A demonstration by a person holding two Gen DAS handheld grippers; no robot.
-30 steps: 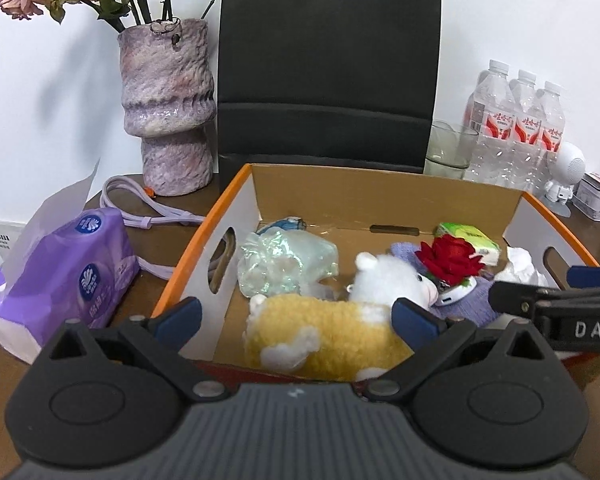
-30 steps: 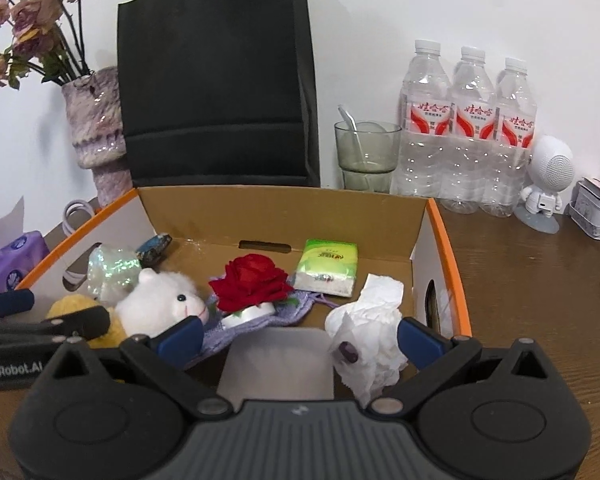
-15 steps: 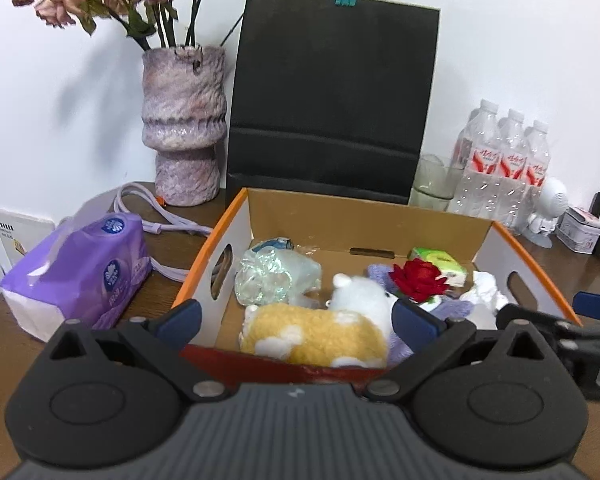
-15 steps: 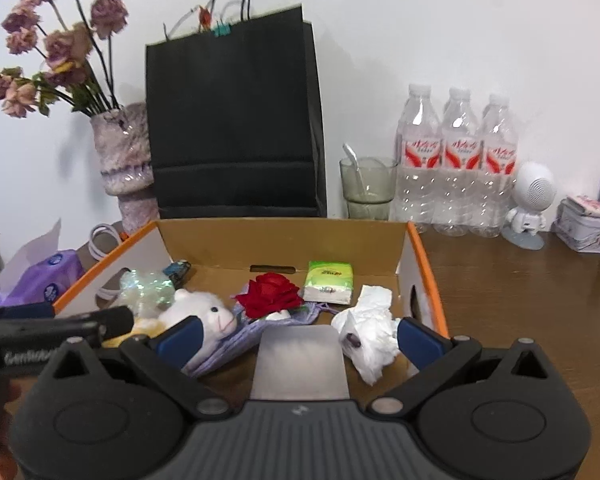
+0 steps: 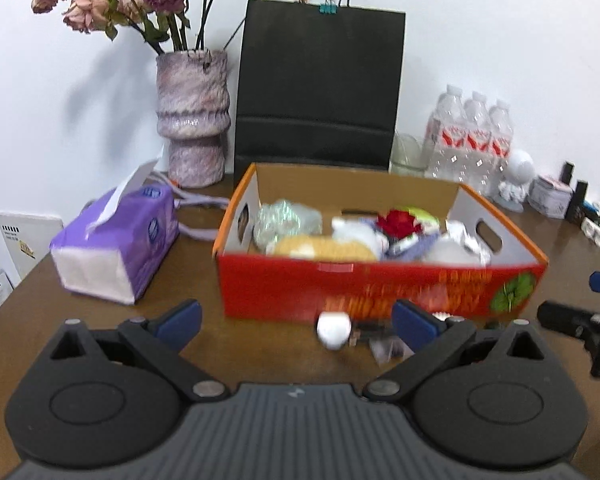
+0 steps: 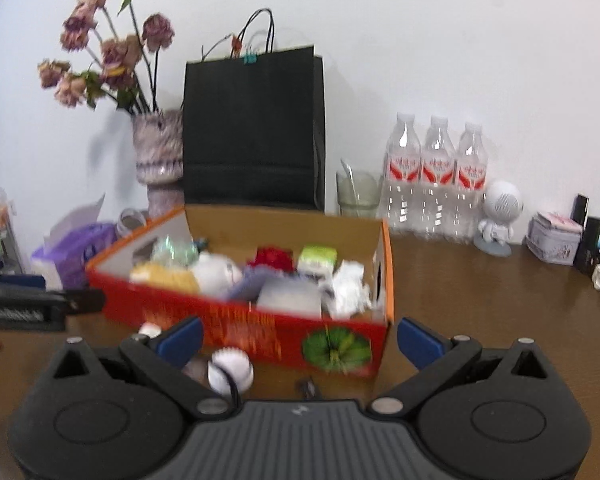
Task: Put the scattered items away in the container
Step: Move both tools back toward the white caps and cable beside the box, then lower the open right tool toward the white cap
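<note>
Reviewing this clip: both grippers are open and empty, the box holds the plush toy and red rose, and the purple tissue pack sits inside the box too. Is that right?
Not quite. The purple tissue pack sits on the table left of the box, not inside it; the left wrist view shows this. The rest holds: the left gripper and right gripper are open and empty, and the plush toy and red rose lie in the box.

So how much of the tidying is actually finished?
Most of it: the box already holds a plush toy, a red rose and crumpled tissue. Both grippers are open and empty. A white round item and small bits remain before the box.
</note>
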